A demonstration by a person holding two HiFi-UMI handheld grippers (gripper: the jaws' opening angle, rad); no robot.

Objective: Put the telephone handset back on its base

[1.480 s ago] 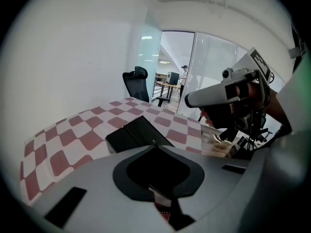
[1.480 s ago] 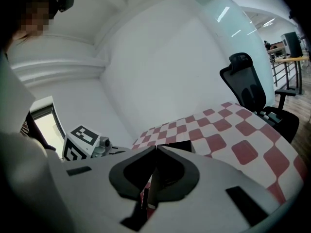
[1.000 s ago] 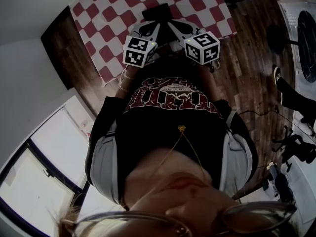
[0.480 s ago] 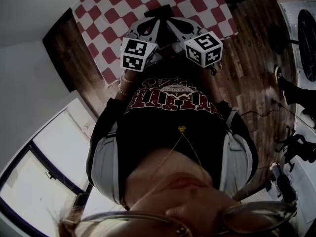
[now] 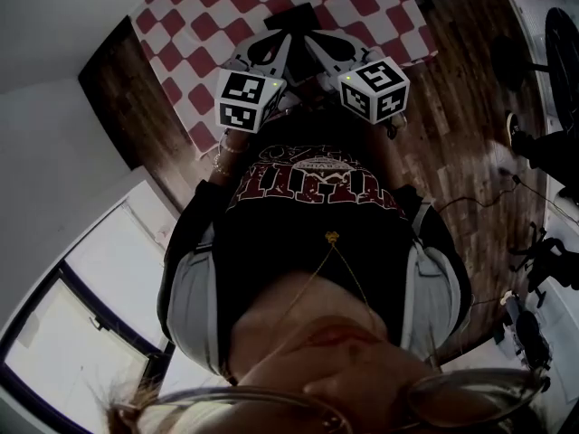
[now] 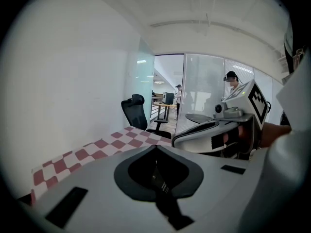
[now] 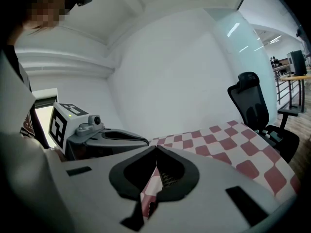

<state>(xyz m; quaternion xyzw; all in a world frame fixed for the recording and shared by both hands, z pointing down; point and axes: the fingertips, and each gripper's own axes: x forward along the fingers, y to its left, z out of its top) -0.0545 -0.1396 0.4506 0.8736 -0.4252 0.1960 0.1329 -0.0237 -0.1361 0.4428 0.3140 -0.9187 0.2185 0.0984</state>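
The head view looks down my own front at a table with a red-and-white checked cloth [image 5: 208,25]. My left gripper [image 5: 286,38] and right gripper [image 5: 308,40] are held side by side close to my chest, tips over the cloth's near part. Each has its jaws shut with nothing between them, as the left gripper view [image 6: 155,147] and the right gripper view [image 7: 155,148] show. A dark object [image 5: 291,16] lies on the cloth just beyond the tips; I cannot tell whether it is the telephone. No handset or base shows in either gripper view.
A black office chair [image 7: 253,107] stands at the far end of the table, also seen as the chair [image 6: 135,112]. Wooden floor [image 5: 452,134] surrounds the table, with dark equipment [image 5: 543,165] at the right. A white wall runs along one side. A person [image 6: 233,84] stands behind glass.
Both grippers have drifted slightly, the left marker cube a little further left and the right cube a little to the right. Their jaws look the same throughout.
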